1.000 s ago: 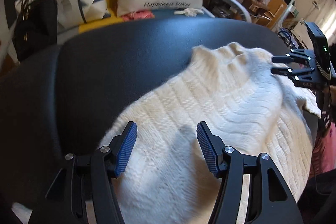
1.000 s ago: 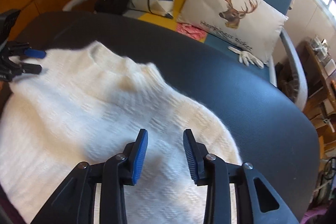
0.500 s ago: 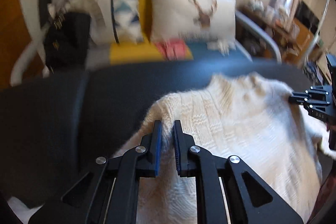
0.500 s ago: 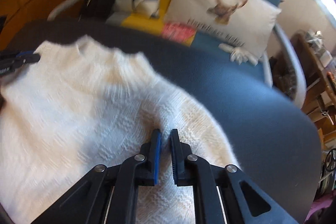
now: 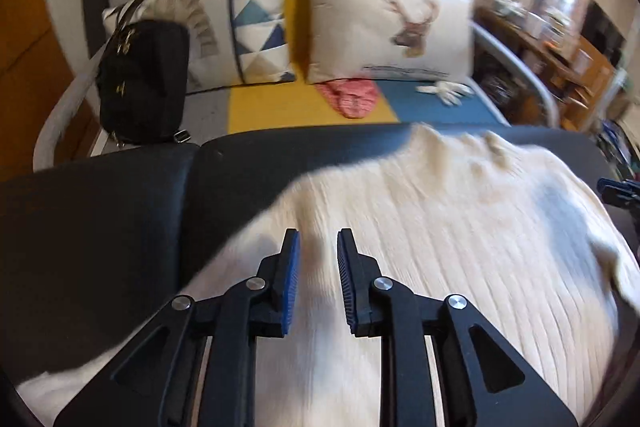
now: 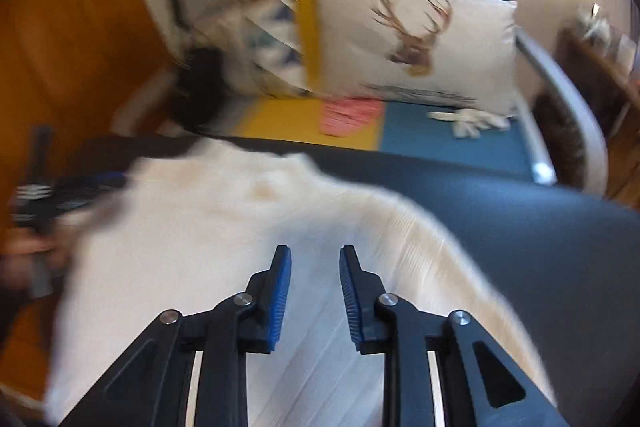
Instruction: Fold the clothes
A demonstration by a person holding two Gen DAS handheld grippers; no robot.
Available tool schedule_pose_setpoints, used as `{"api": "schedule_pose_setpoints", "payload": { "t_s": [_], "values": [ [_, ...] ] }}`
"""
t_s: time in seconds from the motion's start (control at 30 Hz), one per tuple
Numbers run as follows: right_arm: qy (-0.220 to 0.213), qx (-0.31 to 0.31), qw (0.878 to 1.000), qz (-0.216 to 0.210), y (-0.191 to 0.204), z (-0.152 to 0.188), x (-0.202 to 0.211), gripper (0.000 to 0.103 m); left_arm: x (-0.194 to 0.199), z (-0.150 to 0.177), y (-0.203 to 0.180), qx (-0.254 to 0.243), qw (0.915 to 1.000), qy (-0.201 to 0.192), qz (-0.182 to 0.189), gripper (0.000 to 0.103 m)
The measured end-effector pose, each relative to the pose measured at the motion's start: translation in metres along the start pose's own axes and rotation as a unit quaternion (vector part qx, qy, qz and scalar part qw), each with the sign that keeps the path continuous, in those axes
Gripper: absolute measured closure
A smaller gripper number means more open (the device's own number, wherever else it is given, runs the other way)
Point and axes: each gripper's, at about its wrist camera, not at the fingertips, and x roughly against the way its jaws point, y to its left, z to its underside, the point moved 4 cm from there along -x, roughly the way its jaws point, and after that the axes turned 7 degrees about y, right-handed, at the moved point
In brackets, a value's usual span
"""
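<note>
So there's a cream knit sweater (image 5: pixel 460 247) spread over a dark padded counter (image 5: pixel 120 227), and both grippers hang right above it pointing down at the knit. The left gripper (image 5: pixel 318 247) has its blue pads a small way apart and the jaws are opening; sweater fabric shows in the gap underneath, but the pads aren't pinching it as far as I can see. Same deal with the right gripper (image 6: pixel 314 259): jaws opening, narrow gap, white knit below and between, nothing clamped. The sweater's neckline end lies ahead of both grippers, toward the far edge of the counter. From the right wrist view everything's pretty smeared, and the left gripper is just a dark blur off to the left at the sweater's edge. Beyond the counter, straight ahead of the grippers, there's a yellow-and-blue sofa (image 5: pixel 280 107) with a deer pillow (image 5: pixel 388 27), a triangle-pattern pillow (image 5: pixel 240 31) and a black handbag (image 5: pixel 144 79) off to the left.
</note>
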Motion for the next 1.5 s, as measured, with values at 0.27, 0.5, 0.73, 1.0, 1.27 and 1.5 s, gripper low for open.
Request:
{"api": "schedule_pose_setpoints", "payload": {
  "t_s": [0.27, 0.5, 0.73, 1.0, 1.27, 1.5],
  "values": [
    [0.074, -0.102, 0.987, -0.097, -0.017, 0.178, 0.077, 0.061, 0.1, 0.128, 0.005, 0.02, 0.9971, -0.02, 0.071, 0.061],
    [0.006, -0.215, 0.966, -0.143, -0.044, 0.22, 0.05, 0.052, 0.147, 0.244, -0.004, 0.082, 0.9932, -0.008, 0.082, 0.051],
    [-0.006, -0.216, 0.941, -0.261, -0.013, 0.201, 0.024, 0.04, 0.147, 0.309, -0.033, 0.094, 0.9875, 0.022, 0.125, 0.047],
    [-0.06, -0.21, 0.902, -0.372, 0.02, 0.171, 0.057, 0.039, 0.125, 0.288, -0.065, 0.075, 0.9866, 0.023, 0.143, 0.045],
    [-0.043, -0.127, 0.972, -0.194, 0.058, 0.142, 0.098, 0.034, 0.134, 0.239, -0.029, 0.122, 0.9876, -0.008, 0.098, 0.045],
    [0.076, -0.101, 0.976, -0.177, 0.095, 0.229, 0.047, 0.034, 0.156, 0.273, -0.04, 0.07, 0.9925, -0.008, 0.1, 0.045]
  ]
}}
